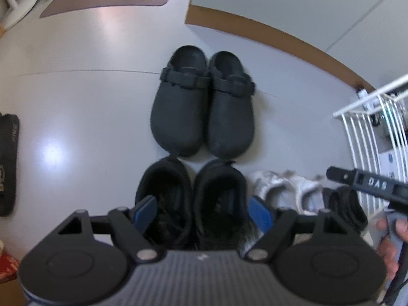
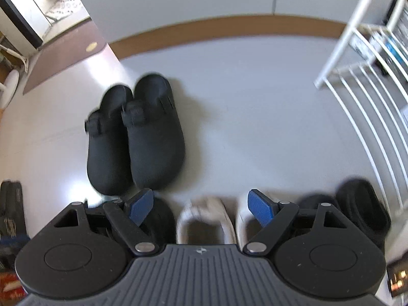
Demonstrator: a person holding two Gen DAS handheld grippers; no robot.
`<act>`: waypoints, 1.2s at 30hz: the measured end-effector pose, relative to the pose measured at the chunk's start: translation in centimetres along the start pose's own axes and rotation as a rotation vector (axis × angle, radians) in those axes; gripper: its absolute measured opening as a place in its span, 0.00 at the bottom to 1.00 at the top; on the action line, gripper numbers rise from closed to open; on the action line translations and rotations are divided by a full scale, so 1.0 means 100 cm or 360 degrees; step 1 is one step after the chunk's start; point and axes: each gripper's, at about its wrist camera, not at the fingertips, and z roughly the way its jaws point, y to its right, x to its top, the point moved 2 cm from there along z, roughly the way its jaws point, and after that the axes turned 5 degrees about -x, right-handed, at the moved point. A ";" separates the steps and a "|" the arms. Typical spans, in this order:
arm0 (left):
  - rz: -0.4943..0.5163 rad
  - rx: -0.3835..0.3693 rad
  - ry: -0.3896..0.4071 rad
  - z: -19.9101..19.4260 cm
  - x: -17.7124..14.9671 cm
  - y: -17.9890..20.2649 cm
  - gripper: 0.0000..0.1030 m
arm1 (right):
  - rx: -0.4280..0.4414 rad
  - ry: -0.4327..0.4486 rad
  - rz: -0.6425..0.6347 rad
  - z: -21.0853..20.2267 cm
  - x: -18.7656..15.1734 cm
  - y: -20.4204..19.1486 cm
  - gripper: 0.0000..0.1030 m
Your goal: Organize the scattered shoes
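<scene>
Lying beneath spread fingers (image 1: 260, 213), fur-lined shoes (image 1: 191, 204)

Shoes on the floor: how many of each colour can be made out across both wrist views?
Black rubber clogs with buckle straps: 2
Black fur-lined slip-on shoes: 2
White slip-on shoes: 2
Black shoes by the white wire rack: looks like 2, partly hidden
Total: 8, counting that last pair as 2
</scene>
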 end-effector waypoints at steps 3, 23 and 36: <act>0.0024 0.0003 0.0007 -0.021 -0.011 0.016 0.79 | -0.0012 0.0041 0.0037 -0.027 -0.013 0.016 0.83; 0.0261 -0.0007 0.0104 -0.096 -0.096 0.071 0.83 | 0.0117 0.0172 0.0239 -0.146 -0.092 0.066 0.89; 0.0370 -0.0084 0.0227 -0.128 -0.130 0.088 0.91 | 0.0105 0.0424 0.0209 -0.219 -0.127 0.081 0.97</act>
